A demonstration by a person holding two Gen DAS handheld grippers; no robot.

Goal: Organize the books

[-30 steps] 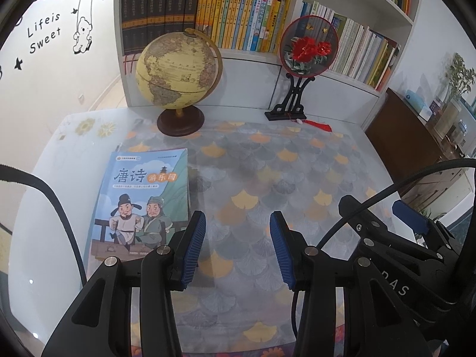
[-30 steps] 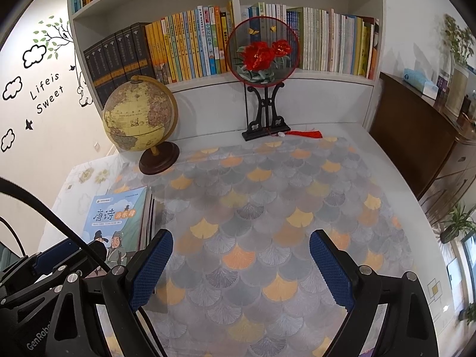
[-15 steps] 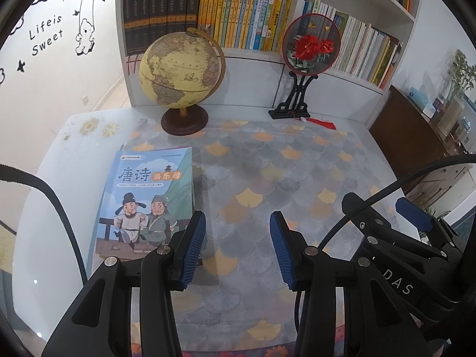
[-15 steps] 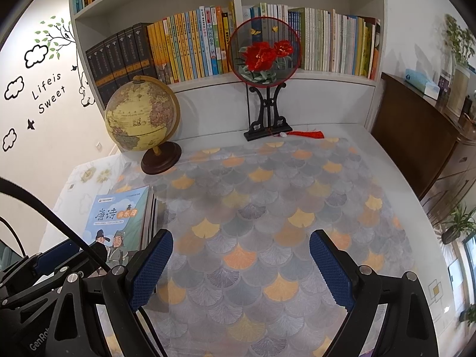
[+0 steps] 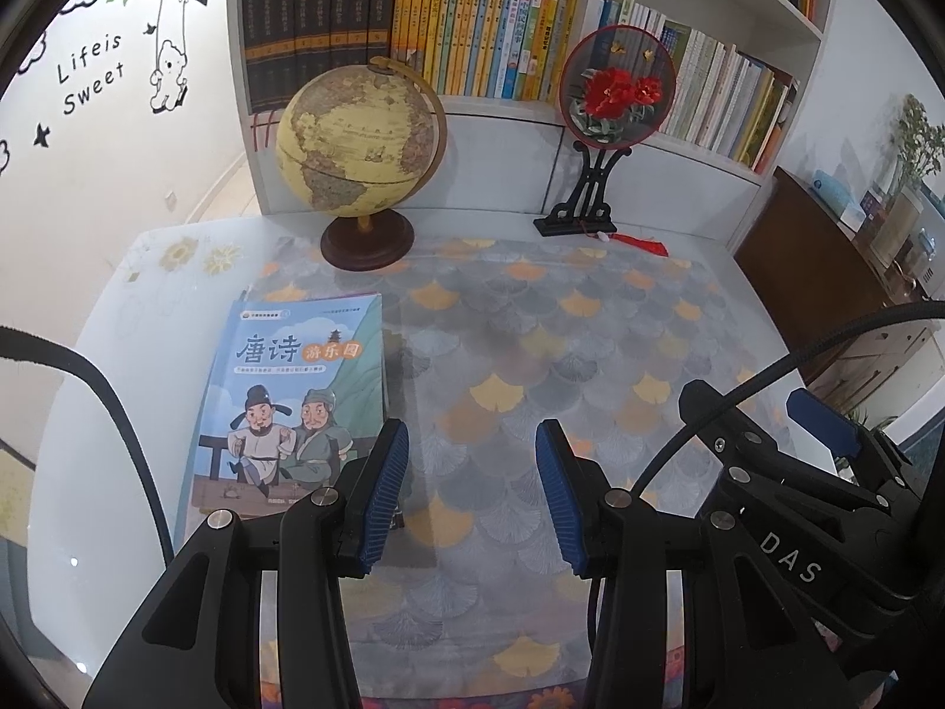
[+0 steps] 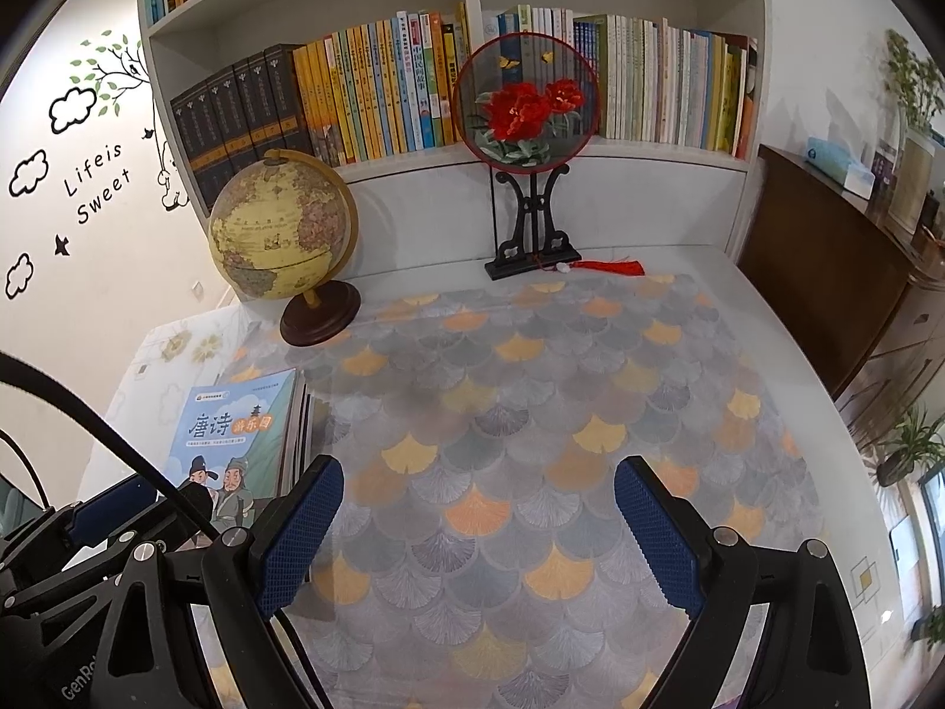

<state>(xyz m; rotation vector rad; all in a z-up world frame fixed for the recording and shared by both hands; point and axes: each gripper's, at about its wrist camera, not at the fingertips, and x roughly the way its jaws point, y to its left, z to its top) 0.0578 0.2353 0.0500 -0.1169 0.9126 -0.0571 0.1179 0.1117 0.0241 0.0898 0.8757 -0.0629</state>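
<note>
A stack of thin books lies flat at the table's left; its top book (image 5: pixel 293 396) has a blue cover with two cartoon figures and shows again in the right wrist view (image 6: pixel 236 434). My left gripper (image 5: pixel 471 484) hovers just right of the stack's near corner, jaws open with only tablecloth between the blue pads. My right gripper (image 6: pixel 477 532) stands wide open over the cloth's middle, nothing between its fingers. The right gripper's body (image 5: pixel 785 508) sits close on the right in the left wrist view. Shelved books (image 5: pixel 484 29) fill the bookcase behind the table.
A globe (image 5: pixel 360 145) on a dark wooden base stands at the back left. A round red-flower fan (image 6: pixel 528 109) on a black stand with a red tassel stands at the back middle. A fan-patterned cloth (image 6: pixel 531 390) covers the table. A brown cabinet (image 6: pixel 838 272) flanks the right side.
</note>
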